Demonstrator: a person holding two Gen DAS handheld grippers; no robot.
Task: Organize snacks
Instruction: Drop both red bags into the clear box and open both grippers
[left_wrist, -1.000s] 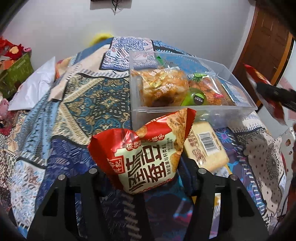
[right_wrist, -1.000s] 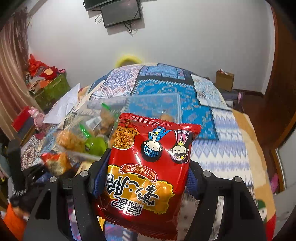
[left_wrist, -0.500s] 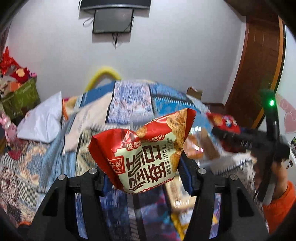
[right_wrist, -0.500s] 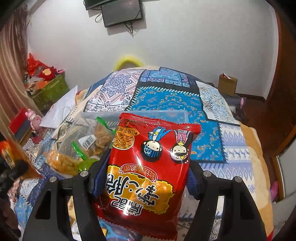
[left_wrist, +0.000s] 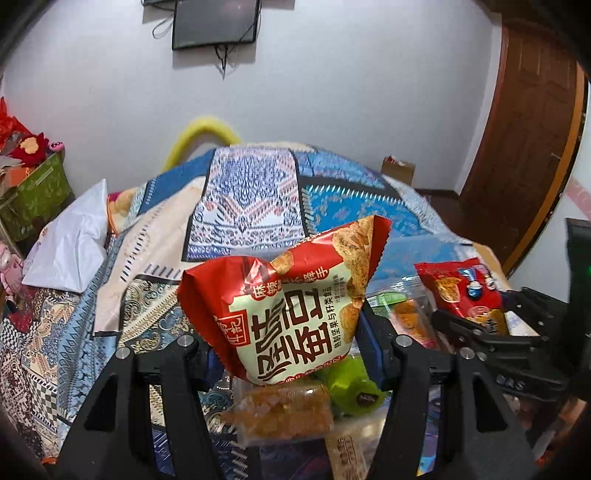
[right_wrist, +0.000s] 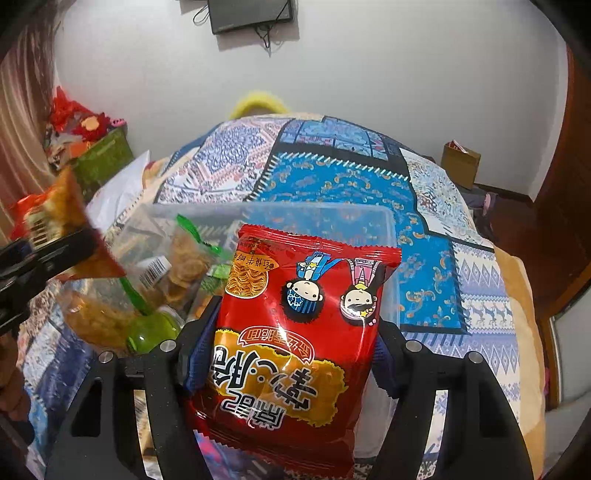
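Step in hand: I am carrying two snack packs over to the clear plastic bin on the patterned quilt; as I judge it, both are mid-carry and neither is let go yet.

Left tongs: my left gripper is clamped on a red and cream cracker bag, its pads pinching the bag's lower sides, with the bag standing up and tilted between them.

Right tongs: my right gripper is closed on a red instant-noodle snack pack, print upside down, its top edge over the bin's near wall.

Where the bin lies: just ahead of and below both grippers, already holding clear bags of fried crisps and a green jelly cup.

Below the left bag: a wrapped golden cake and a green piece; whether they sit inside the bin I cannot tell, the wall is lost in blur.

Next move: I judge each pack needs lowering over a free spot in the bin, then the jaws spread.
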